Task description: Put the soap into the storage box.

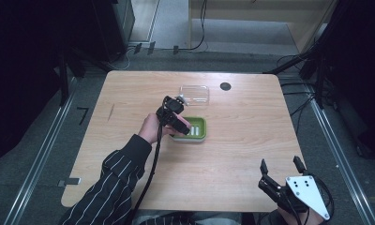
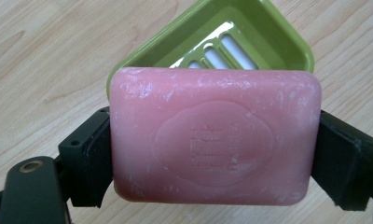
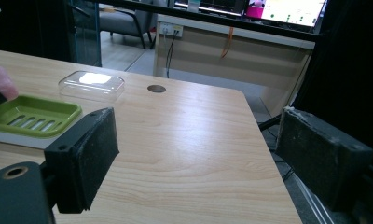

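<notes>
**Pink soap bar clamped by its short ends, just short of the green dish**

The left claw (image 2: 212,154) has closed on a pink soap bar (image 2: 215,140), one black jaw pressed against each short end, the stamped broad face turned toward the claw's own camera. Just beyond and below the bar sits the green soap dish (image 2: 287,35), its slotted floor showing past the bar's upper edge; in the high view the left claw (image 1: 176,119) hangs at the near-left rim of that dish (image 1: 202,129).

The bar looks solid and stiff, with some weight for its size — no give expected at the jaws. Its surface is scuffed with whitish dry marks, so it is probably dry now, yet soap is waxy, and the rounded corners offer little for the pads to bite. Holding across the length, as here, leaves the flat ends against the pads, which seems the safest purchase; a grip on the curved edges would likely slide. Hard squeezing could dent it.

A clear lid (image 1: 195,93) lies on the tabletop (image 1: 251,140) beyond the claw, past the dish. The right claw (image 1: 279,171) rests well apart at the near edge, jaws spread wide and empty.
</notes>
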A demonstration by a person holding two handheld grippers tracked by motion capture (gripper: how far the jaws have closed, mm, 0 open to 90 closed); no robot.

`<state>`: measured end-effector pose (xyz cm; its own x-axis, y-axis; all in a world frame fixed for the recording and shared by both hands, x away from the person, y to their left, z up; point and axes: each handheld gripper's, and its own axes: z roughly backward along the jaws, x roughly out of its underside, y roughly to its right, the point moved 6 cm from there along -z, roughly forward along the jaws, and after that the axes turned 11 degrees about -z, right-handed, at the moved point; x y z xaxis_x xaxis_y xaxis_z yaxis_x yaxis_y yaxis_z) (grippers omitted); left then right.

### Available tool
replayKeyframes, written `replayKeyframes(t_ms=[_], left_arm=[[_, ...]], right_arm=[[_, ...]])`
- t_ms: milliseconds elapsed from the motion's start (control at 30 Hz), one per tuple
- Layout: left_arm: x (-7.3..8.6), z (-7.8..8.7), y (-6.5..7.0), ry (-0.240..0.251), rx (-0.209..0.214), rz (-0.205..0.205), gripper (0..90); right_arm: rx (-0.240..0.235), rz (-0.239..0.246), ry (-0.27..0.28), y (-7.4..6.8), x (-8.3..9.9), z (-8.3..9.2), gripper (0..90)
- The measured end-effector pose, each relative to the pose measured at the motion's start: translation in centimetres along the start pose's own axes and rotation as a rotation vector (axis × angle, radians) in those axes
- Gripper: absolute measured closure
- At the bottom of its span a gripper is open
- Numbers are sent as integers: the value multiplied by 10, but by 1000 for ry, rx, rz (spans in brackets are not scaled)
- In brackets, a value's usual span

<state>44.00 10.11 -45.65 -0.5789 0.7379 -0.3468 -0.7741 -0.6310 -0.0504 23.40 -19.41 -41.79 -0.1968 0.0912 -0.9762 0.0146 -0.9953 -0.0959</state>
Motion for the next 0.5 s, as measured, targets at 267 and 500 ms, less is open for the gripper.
replayKeyframes(t_ms=[267,500], left_arm=[[-9,-1,3,8,-2,1,136],[-14,-9,4,-2,-10,27,135]], right_arm=[[7,0,1,2,0,1,127],[13,-3,2,3,0,3,127]])
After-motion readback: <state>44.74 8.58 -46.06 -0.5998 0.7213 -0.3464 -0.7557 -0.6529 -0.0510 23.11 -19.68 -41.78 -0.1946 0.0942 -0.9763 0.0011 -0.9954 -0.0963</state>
